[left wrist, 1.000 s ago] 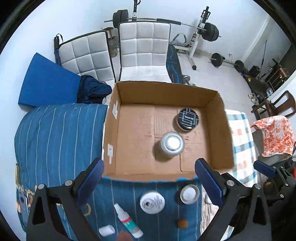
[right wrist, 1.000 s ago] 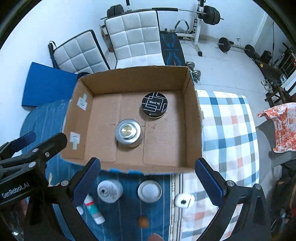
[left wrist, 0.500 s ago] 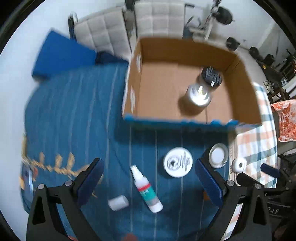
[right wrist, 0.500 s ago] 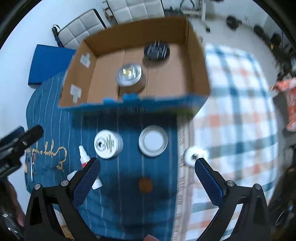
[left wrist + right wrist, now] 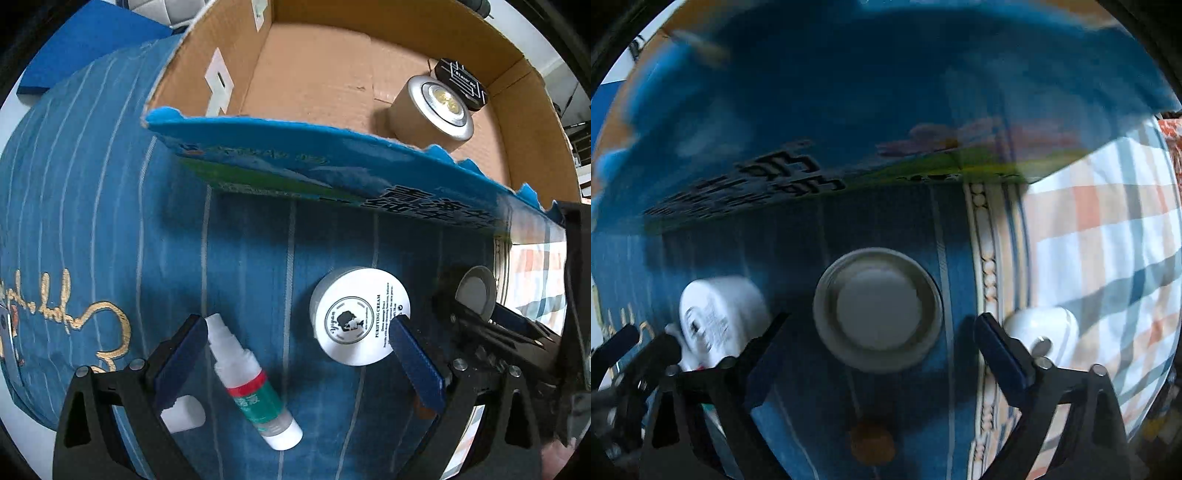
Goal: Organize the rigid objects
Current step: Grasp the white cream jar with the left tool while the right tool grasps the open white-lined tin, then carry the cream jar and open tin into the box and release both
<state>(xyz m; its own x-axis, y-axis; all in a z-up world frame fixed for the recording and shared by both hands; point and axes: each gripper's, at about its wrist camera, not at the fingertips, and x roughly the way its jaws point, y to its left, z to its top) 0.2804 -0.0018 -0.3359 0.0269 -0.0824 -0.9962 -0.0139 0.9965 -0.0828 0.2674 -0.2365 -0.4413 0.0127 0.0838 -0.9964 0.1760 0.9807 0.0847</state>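
Both claws are spread wide and empty: left gripper straddles the bottle, right gripper the round tin. The bottle may roll; the blurred view probably hides how crowded the tin is.

Left gripper: fingers spread wide, low over the bed, holding nothing. Right gripper: fingers likewise spread wide, low, empty; its view is motion-blurred.

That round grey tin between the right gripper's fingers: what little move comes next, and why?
Probably ease the right gripper down a bit further, then close. It is open, the round tin sits centred between the fingers, untouched, and the view is blurred with motion.
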